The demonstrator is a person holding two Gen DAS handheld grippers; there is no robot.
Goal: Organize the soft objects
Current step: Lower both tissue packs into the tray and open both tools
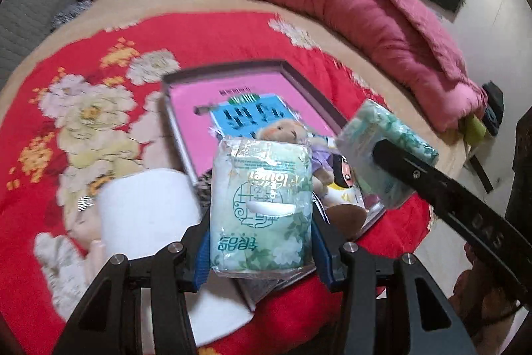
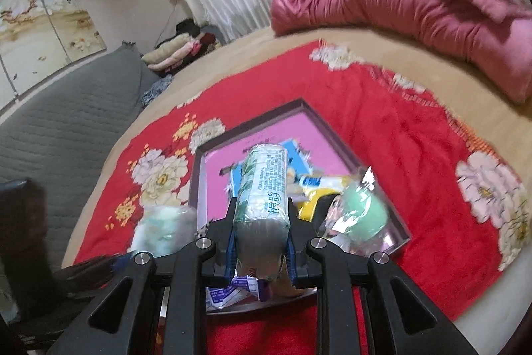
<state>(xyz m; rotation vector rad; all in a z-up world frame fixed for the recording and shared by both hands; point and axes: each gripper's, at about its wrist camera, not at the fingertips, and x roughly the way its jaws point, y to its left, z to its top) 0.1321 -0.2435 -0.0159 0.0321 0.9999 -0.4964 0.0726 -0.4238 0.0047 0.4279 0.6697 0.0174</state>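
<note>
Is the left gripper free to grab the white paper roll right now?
Probably not: the left gripper is already shut on a green tissue pack, so its jaws are occupied. The white paper roll lies uncovered beside it.

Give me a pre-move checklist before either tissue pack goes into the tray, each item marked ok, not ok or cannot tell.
1. Left gripper shut on its green tissue pack: ok, the pack sits between both fingers.
2. Right gripper shut on its narrow tissue pack: ok, clamped edge-on.
3. Free space in the pink-lined tray: ok, the far pink floor is bare.
4. Near end of the tray clear: not ok, the teddy bear, a doll and a blue packet lie there.
5. The two grippers keep apart: cannot tell, the right one's arm crosses close beside the left pack.
6. White paper roll outside the tray: ok, on the red blanket.
</note>
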